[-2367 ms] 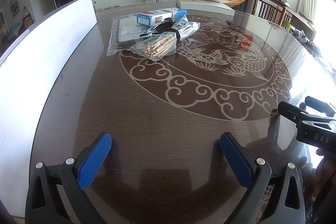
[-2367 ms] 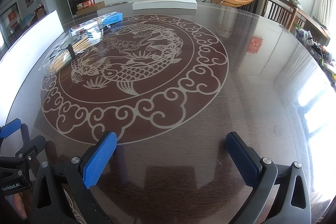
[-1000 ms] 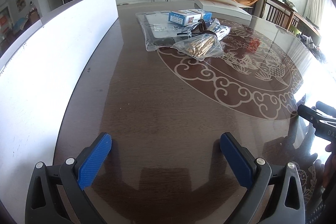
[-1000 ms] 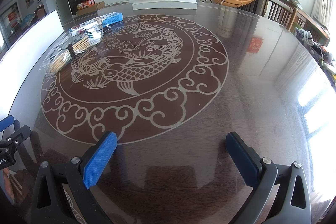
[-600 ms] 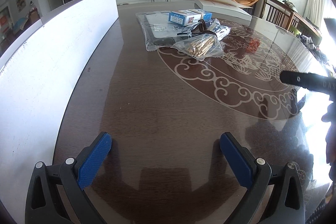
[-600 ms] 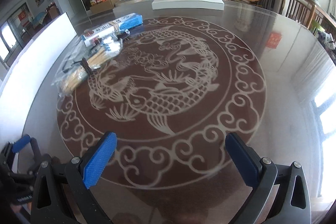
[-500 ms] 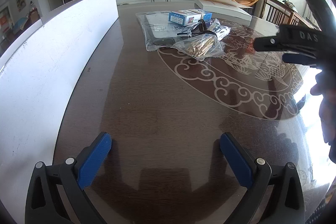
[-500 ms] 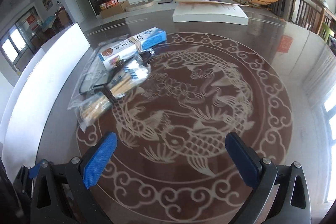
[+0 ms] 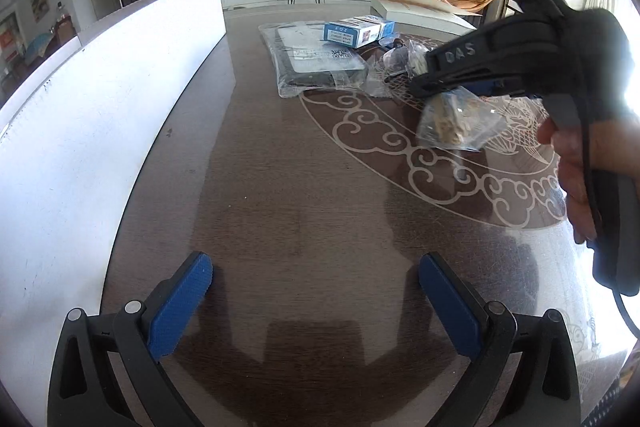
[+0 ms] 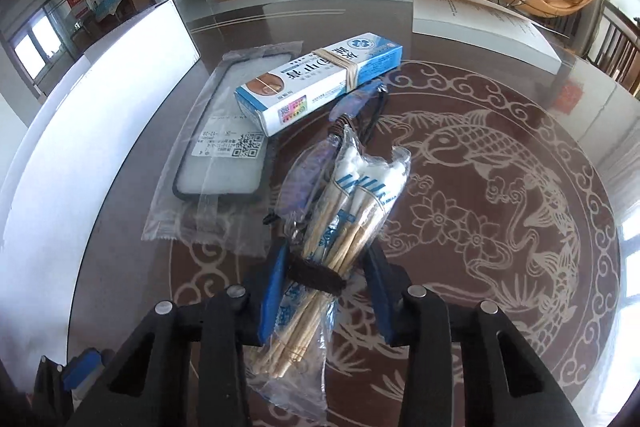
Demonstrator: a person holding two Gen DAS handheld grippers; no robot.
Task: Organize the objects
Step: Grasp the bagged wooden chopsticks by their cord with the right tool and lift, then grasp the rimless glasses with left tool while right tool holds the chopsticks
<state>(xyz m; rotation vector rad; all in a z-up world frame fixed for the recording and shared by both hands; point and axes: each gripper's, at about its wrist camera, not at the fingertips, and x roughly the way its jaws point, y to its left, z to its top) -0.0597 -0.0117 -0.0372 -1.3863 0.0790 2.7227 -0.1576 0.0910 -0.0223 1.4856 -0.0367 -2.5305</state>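
Note:
My right gripper is shut on a clear bag of cotton swabs bound with a dark band; the bag also shows in the left wrist view, hanging under the right gripper. Beyond it lie a blue-and-white box bound with rubber bands, a flat dark-rimmed item in a clear sleeve and a dark bluish object. My left gripper is open and empty, low over the near table, far from the pile.
The dark round table has a pale fish and cloud inlay. A white panel stands along the left edge. A white flat box lies at the far side.
My right gripper has moved forward and left to the pile and closed on the swab bag. My left gripper has stayed in place, open.

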